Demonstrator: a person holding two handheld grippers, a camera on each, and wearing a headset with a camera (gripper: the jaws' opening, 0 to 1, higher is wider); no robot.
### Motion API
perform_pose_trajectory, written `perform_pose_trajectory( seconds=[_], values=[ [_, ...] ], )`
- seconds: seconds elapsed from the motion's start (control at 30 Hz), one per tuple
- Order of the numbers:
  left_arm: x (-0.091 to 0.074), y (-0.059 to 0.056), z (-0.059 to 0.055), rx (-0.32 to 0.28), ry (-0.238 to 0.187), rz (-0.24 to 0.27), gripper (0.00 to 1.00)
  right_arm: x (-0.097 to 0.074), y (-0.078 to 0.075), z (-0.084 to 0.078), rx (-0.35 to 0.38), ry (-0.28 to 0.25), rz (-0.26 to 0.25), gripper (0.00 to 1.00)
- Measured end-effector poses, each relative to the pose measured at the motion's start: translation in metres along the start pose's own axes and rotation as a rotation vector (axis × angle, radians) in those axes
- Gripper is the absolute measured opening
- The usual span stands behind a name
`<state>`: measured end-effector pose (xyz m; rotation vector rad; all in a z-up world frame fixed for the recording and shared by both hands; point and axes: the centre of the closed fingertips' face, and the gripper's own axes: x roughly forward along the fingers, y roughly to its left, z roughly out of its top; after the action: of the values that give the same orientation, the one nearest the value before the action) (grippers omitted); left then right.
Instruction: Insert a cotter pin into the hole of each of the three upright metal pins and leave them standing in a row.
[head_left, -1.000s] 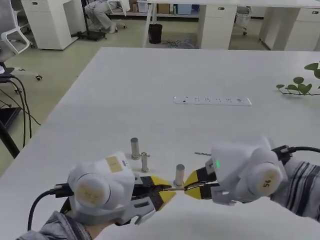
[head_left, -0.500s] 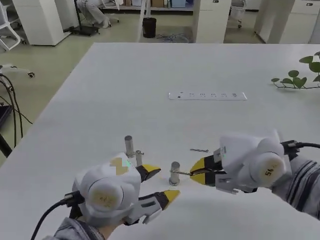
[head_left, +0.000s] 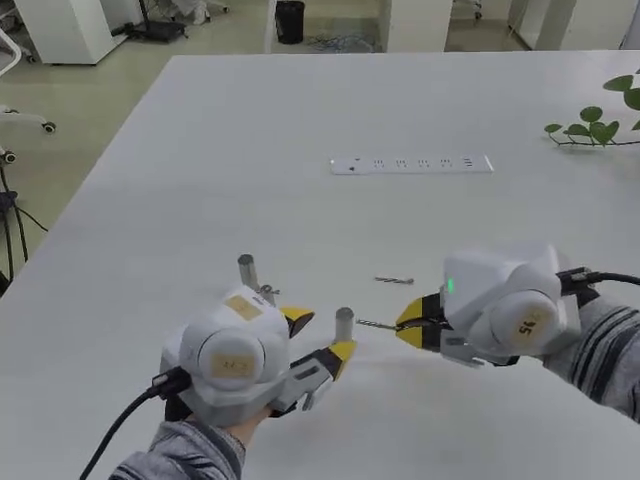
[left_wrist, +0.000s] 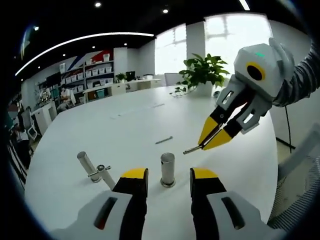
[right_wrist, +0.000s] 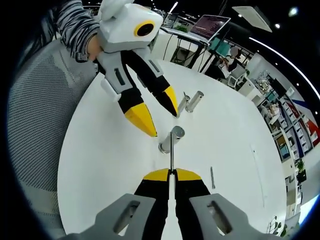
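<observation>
Near metal pin (head_left: 344, 323): we see it upright on the white table (head_left: 200, 180), towards the front edge and between the yellow tips of the left gripper (head_left: 320, 335).
Held cotter pin (head_left: 375, 324): it lies level and its free end points at the upper part of the near metal pin. In the left gripper view a small gap shows between them, and we cannot tell whether the end has reached the hole.
Right gripper (head_left: 405, 328): its jaws are closed tight on the tail of the held cotter pin, with the yellow tips meeting around it. It sits just to the right of the near metal pin.
Left gripper: its jaws are spread wide, one on each side of the near metal pin. Its own view shows space on both sides, so neither jaw touches the pin.
Middle metal pin (left_wrist: 105, 176): it stands behind and to the left of the near one, and a fitted cotter pin (left_wrist: 98, 171) crosses its upper part.
Far metal pin (head_left: 246, 270): it stands upright just beyond the middle metal pin, and we see nothing through its top.
Spare cotter pin (head_left: 394, 281): it lies flat on the table behind the right gripper, apart from all three pins.
Power strip (head_left: 412, 164): it lies across the middle of the table, well away from the work.
Plant (head_left: 595, 125): its green leaves rest on the far right edge of the table.
Sleeve (head_left: 610, 350): striped, it reaches in behind the right gripper.
</observation>
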<state>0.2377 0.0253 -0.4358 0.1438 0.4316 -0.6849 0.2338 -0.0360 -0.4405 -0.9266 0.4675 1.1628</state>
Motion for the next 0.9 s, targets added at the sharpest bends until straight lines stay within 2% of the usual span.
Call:
perform_pose_trajectory(
  seconds=[0.3, 0.57, 0.9],
  values=[
    [0.023, 0.003, -0.013, -0.055, 0.043, 0.044, 0.25, 0.012, -0.006, -0.010, 0.013, 0.011, -0.004, 0.00],
    [0.034, 0.005, -0.023, -0.109, 0.071, 0.061, 0.19, 0.017, -0.007, -0.012, 0.018, 0.003, 0.002, 0.00],
    [0.039, 0.003, -0.027, -0.108, 0.082, 0.077, 0.13, 0.019, -0.010, -0.011, 0.009, -0.002, 0.004, 0.00]
  ],
)
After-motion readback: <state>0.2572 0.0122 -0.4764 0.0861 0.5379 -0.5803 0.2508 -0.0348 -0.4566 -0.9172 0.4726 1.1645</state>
